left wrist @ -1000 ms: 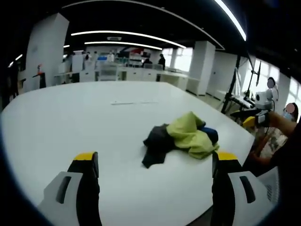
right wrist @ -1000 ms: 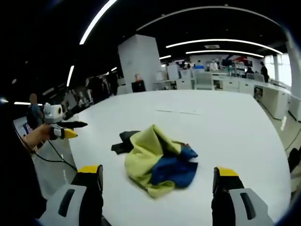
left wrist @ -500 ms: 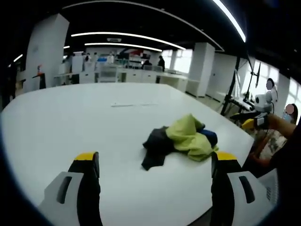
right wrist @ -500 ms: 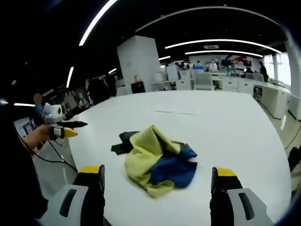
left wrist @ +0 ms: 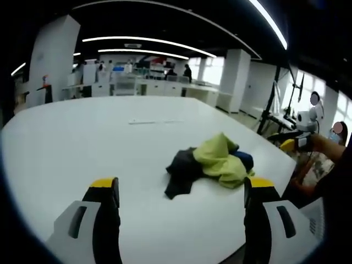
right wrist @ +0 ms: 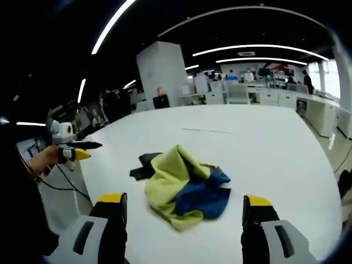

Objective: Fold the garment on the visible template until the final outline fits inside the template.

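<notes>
- The left gripper (left wrist: pixel 180 190) is held low over the near edge of a large white table (left wrist: pixel 82 137), its two yellow-tipped jaws spread wide apart and holding nothing.
- The right gripper (right wrist: pixel 184 206) is posed the same way at the table's edge, jaws parted wide with nothing between them.
- In the right gripper view the left gripper (right wrist: pixel 74 148) appears at the far left, held in a person's hand (right wrist: pixel 41 159) out past the table's edge (too small there to judge its jaws).
- In the left gripper view the right gripper (left wrist: pixel 294 140) appears at the far right, held by a hand beyond the table's edge, also too small to read.
- The garment (right wrist: pixel 184 187) lies crumpled in a heap on the table, ahead of both grippers and apart from them; yellow-green, blue and dark parts are bunched together.
- In the left gripper view the garment (left wrist: pixel 212 162) sits right of centre, near the table's right-hand edge.
- How the garment's parts join is hidden by the bunching, and I cannot make out a template outline on the table, apart from a faint thin line (left wrist: pixel 157 121) further back.
</notes>
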`<action>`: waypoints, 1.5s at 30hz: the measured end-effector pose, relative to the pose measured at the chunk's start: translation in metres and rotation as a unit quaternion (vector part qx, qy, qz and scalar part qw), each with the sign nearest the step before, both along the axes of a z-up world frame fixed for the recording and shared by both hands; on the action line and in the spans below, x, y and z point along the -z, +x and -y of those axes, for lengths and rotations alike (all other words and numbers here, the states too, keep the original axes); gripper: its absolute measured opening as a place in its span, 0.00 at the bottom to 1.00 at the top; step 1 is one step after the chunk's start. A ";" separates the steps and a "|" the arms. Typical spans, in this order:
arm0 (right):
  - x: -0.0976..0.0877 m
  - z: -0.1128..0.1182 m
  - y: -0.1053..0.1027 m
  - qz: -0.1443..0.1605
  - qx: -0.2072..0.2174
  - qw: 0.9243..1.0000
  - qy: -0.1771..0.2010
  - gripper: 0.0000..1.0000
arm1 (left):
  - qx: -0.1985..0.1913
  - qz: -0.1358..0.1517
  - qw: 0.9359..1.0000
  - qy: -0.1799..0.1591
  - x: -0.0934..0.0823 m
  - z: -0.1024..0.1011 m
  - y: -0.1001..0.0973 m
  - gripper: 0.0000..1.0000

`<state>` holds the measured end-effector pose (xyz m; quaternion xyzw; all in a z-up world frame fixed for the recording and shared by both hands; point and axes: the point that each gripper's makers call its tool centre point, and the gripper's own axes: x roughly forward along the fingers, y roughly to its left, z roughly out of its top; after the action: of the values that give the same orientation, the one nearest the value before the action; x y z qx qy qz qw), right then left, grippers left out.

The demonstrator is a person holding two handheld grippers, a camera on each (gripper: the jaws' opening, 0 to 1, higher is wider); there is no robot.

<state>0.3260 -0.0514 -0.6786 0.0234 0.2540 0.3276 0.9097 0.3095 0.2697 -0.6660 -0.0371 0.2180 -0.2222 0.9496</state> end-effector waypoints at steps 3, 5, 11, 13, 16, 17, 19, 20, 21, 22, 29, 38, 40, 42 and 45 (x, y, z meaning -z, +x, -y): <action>-0.001 0.003 0.003 0.000 0.003 1.000 0.004 0.81 | 0.001 0.002 1.000 -0.002 -0.002 0.000 0.002 0.89; -0.001 0.005 0.005 0.000 0.005 1.000 0.005 0.79 | 0.004 0.002 1.000 -0.004 -0.004 0.001 0.003 0.88; 0.000 0.009 0.011 -0.002 0.005 1.000 0.002 0.73 | 0.010 0.004 1.000 -0.014 -0.006 0.004 0.010 0.85; 0.000 0.009 0.013 -0.004 0.004 1.000 0.002 0.70 | 0.013 0.002 1.000 -0.018 -0.006 0.006 0.012 0.83; 0.001 0.009 0.017 -0.009 0.004 1.000 -0.002 0.64 | 0.016 -0.001 1.000 -0.022 -0.005 0.009 0.017 0.81; 0.002 0.009 0.019 -0.010 0.005 1.000 -0.004 0.62 | 0.017 -0.001 1.000 -0.026 -0.005 0.010 0.020 0.80; 0.002 0.010 0.023 -0.011 0.006 1.000 -0.003 0.59 | 0.018 -0.001 0.999 -0.031 -0.006 0.011 0.022 0.78; 0.001 0.010 0.026 -0.012 0.007 1.000 -0.001 0.57 | 0.018 -0.001 0.999 -0.036 -0.007 0.011 0.024 0.76; 0.001 0.010 0.028 -0.012 0.007 1.000 0.000 0.56 | 0.019 -0.001 0.999 -0.039 -0.007 0.012 0.025 0.76; 0.001 0.010 0.030 -0.012 0.007 1.000 0.001 0.55 | 0.021 -0.001 0.999 -0.042 -0.008 0.013 0.028 0.75; 0.003 0.008 0.046 -0.019 0.005 1.000 -0.005 0.49 | 0.030 -0.005 0.999 -0.036 -0.005 0.014 0.044 0.73; 0.014 0.008 0.069 -0.031 0.004 0.999 -0.018 0.43 | 0.046 -0.012 0.998 -0.033 0.002 0.025 0.060 0.70; 0.016 0.008 0.072 -0.036 0.005 0.999 -0.017 0.42 | 0.050 -0.017 0.998 -0.040 0.004 0.028 0.064 0.69; 0.019 0.009 0.077 -0.039 0.006 0.999 -0.019 0.41 | 0.054 -0.018 0.998 -0.041 0.004 0.031 0.069 0.69; 0.025 0.011 0.084 -0.046 0.007 0.999 -0.023 0.39 | 0.058 -0.018 0.997 -0.041 0.005 0.034 0.077 0.68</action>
<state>0.4095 -0.0626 -0.7037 0.0190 0.3025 0.3138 0.8998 0.3862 0.2354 -0.6713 -0.0675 0.2273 -0.2850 0.9287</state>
